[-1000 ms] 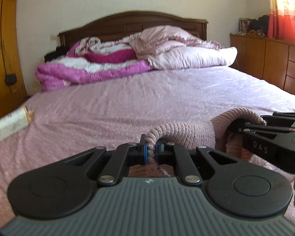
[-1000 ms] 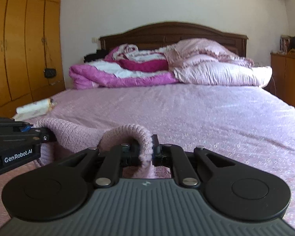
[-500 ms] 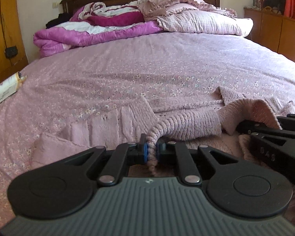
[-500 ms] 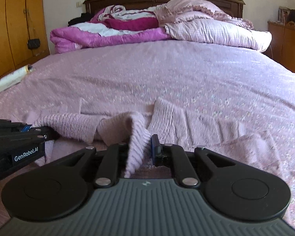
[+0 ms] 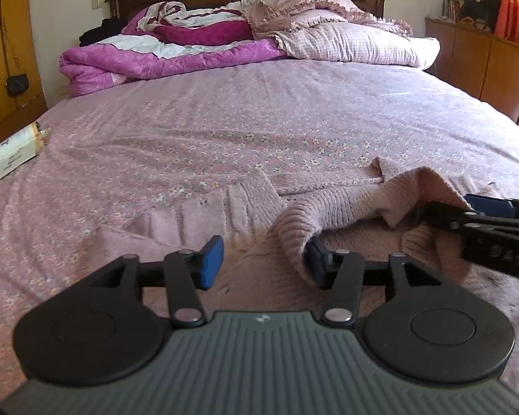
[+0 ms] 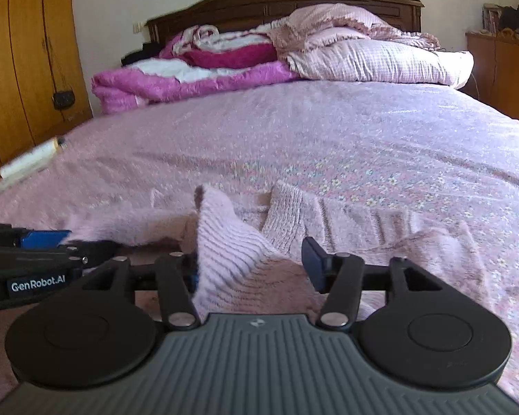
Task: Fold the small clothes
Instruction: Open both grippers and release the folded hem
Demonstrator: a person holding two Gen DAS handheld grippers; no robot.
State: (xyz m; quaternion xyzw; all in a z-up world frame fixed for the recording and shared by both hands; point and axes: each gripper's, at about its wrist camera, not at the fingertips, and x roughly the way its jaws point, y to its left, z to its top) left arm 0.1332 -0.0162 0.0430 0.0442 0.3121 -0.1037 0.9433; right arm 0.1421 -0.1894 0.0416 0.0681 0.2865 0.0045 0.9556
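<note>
Pink ribbed knit garment (image 5: 332, 207), pink flowered bedsheet (image 5: 259, 110)

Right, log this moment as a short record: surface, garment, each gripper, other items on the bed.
surface: bed with pink floral sheet
garment: pink knit sweater, rumpled at the near edge, not yet folded
left gripper: jaws just opened, knit fold draped on one finger, not pinched
right gripper: jaws just opened, ribbed fold lying between them, not clamped
other items: piled bedding at the headboard; white packet at the bed's left edge

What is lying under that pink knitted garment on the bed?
The pink knitted garment lies on a floral bedsheet, visible all around it. Whatever sits directly beneath its folds is covered.
</note>
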